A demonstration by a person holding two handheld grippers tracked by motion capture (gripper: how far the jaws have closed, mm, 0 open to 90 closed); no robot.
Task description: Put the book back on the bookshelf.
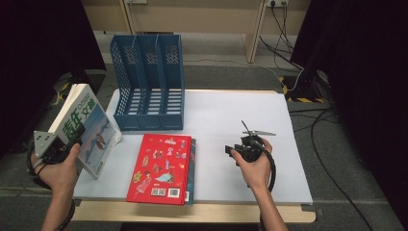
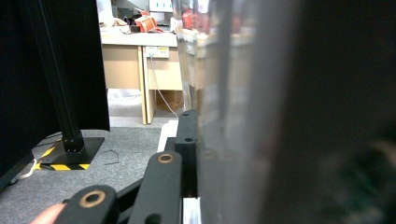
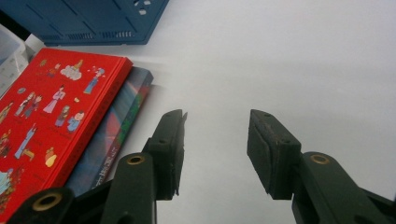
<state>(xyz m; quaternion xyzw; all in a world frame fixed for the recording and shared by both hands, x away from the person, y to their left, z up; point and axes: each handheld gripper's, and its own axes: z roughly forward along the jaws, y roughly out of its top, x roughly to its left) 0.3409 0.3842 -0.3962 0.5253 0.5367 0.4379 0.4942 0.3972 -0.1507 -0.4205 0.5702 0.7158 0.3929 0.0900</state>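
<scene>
Your left gripper [image 1: 65,144] pinches the magazine [image 1: 89,127] upright off the table's [image 1: 231,115] left edge — ready, I judge, for the blue file rack [image 1: 149,86]; your right gripper [image 3: 215,149] hovers spread and empty beside the red book [image 1: 161,168] — likely next.

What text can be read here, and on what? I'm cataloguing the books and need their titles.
"青年文摘" in large green characters, on the cover of the magazine held in the left gripper.
Red book: small print and square codes near its bottom edge, too small to read.
Blue file rack: no lettering.
</scene>
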